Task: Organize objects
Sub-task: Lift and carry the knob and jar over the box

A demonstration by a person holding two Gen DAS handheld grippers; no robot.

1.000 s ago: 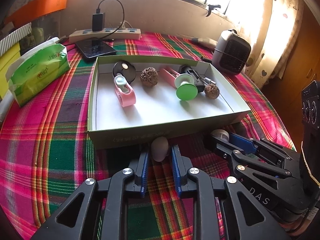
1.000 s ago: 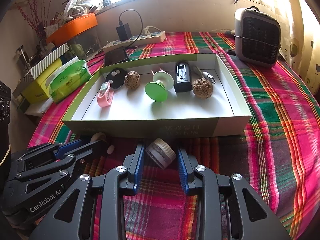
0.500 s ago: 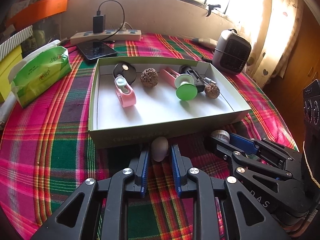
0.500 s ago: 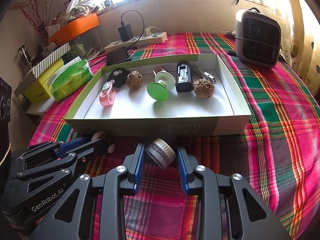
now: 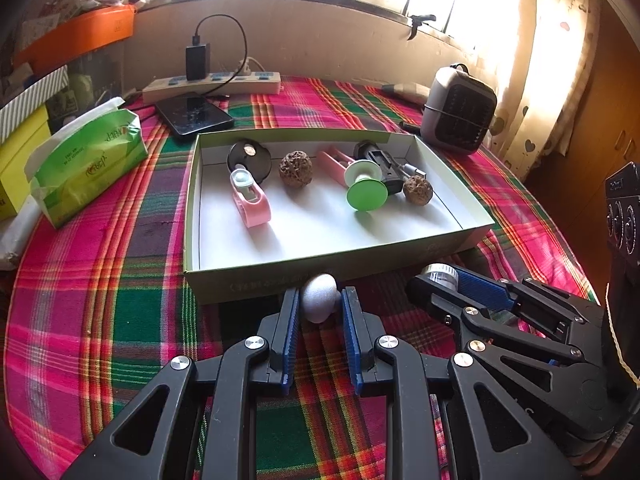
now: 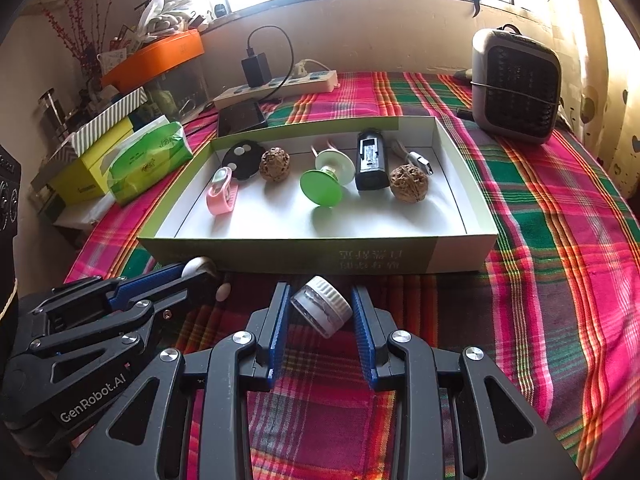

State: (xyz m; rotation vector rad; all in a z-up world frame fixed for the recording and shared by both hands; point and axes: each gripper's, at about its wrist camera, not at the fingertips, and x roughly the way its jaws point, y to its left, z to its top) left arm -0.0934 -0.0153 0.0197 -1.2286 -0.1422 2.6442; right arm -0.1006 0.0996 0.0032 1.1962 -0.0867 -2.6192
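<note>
My left gripper point(image 5: 319, 303) is shut on a small white egg-shaped object point(image 5: 319, 298), held just before the near wall of the shallow box point(image 5: 320, 276). My right gripper point(image 6: 321, 306) is shut on a small clear jar with a white ribbed cap point(image 6: 322, 310), also in front of the box point(image 6: 304, 258). Inside the box lie a pink clip point(image 5: 251, 200), a black disc point(image 5: 249, 156), two walnuts point(image 5: 295, 169) point(image 5: 417, 190), a green suction cup point(image 5: 366, 196) and a black device point(image 5: 380, 164). The right gripper shows in the left view point(image 5: 442, 280), the left in the right view point(image 6: 200, 270).
A green tissue pack point(image 5: 86, 160) and a yellow box point(image 5: 20, 156) stand at the left. A phone point(image 5: 194, 118) and a power strip point(image 5: 212, 84) lie behind the box. A small grey heater point(image 5: 458, 110) stands at the back right. A plaid cloth point(image 5: 100, 280) covers the table.
Both grippers have risen slightly and drawn back a little with their objects still held. The box and its contents have not moved.
</note>
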